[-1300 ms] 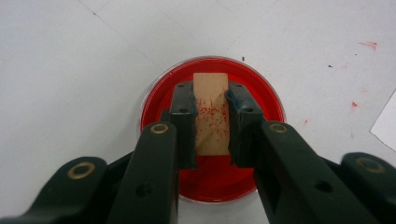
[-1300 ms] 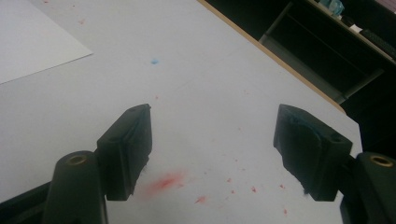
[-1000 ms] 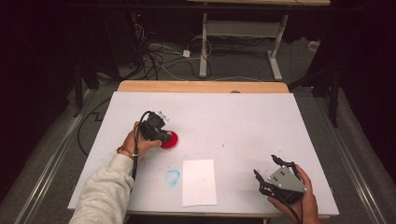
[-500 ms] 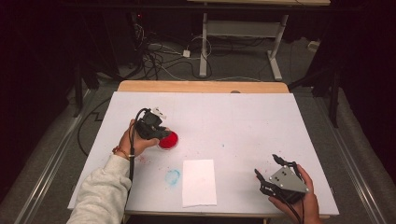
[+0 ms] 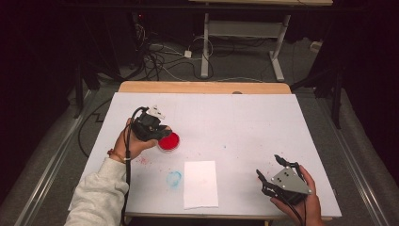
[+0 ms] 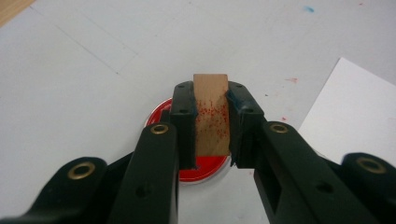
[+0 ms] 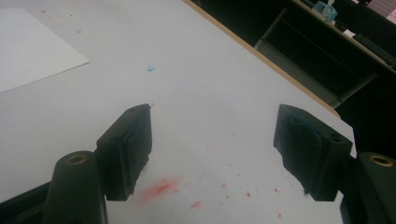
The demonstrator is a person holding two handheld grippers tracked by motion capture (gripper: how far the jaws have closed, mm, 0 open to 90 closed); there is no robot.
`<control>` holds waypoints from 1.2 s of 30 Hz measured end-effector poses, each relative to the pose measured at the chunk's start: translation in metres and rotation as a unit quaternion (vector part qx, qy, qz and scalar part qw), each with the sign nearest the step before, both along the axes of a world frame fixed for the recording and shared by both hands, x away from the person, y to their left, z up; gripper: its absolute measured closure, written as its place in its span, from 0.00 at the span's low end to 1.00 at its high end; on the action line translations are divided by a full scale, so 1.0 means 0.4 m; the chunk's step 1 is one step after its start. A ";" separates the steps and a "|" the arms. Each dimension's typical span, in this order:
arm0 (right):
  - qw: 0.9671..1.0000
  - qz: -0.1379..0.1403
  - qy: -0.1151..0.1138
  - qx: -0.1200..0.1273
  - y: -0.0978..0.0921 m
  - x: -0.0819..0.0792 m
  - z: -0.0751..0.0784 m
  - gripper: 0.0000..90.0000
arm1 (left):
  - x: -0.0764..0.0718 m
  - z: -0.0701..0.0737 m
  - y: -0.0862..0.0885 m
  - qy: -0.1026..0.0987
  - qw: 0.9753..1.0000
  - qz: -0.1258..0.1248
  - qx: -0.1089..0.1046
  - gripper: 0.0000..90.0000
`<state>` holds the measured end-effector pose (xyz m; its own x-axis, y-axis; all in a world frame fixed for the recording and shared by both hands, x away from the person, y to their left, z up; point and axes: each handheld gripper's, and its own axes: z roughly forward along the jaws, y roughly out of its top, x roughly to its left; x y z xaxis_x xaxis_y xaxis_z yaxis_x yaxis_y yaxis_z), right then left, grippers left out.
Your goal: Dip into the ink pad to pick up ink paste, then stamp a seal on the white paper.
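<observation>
The left gripper (image 5: 157,129) has shifted up and a little to the right across the sheet over the last second, the forearm drawing back toward the lower left of the frame, and its jaws now sit right over the red ink pad (image 5: 169,141), left of centre on the table. Seen from the left gripper view, those jaws are clamped tight on a small wooden stamp block (image 6: 211,113), its face speckled with red, and its lower end meets the pad. To my eye that means the stamp is being loaded with ink, with the pressing onto paper not yet done. The white paper sheet (image 5: 200,183) lies just below the pad, toward the bottom middle, and looks clean. The right gripper (image 5: 273,170) has barely stirred; it hangs at the lower right with its jaws spread wide and nothing between them. Counting up: two grippers, one wooden stamp, one red ink pad, one paper sheet, one faint blue ring mark (image 5: 173,178) beside the paper, plus scattered red smudges.
</observation>
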<state>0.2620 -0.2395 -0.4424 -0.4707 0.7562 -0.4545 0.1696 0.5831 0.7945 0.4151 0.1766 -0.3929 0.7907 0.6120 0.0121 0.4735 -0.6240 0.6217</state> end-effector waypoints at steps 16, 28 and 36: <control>1.000 -0.003 0.001 0.007 -0.002 0.008 0.001 0.31 | -0.057 0.066 0.013 -0.029 0.999 -0.019 -0.016 0.82; 1.000 -0.001 0.004 0.003 0.001 0.011 -0.003 0.31 | -0.046 0.043 0.006 -0.015 1.000 -0.023 -0.005 0.82; 1.000 -0.002 0.003 0.004 0.002 0.012 -0.004 0.31 | -0.001 -0.036 -0.012 0.029 0.999 -0.018 0.015 0.82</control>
